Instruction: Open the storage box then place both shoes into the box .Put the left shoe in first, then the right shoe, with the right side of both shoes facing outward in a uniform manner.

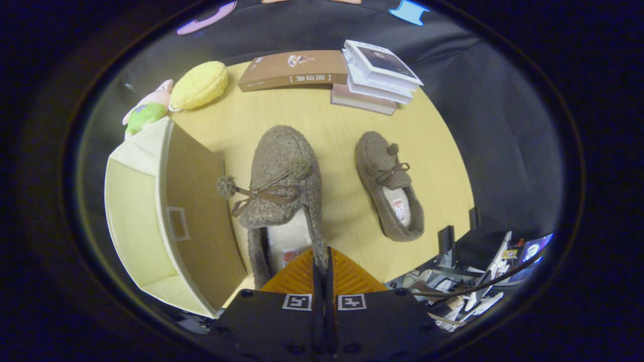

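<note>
On the round wooden table [322, 125], an open cream storage box [151, 221] stands left of the fingers. The nearer fuzzy brown shoe [284, 176], bow and pom-poms on top, points away lengthwise, its heel rim clamped in the gripper [322, 266]. The second shoe [388, 183] lies right, toe away.
</note>
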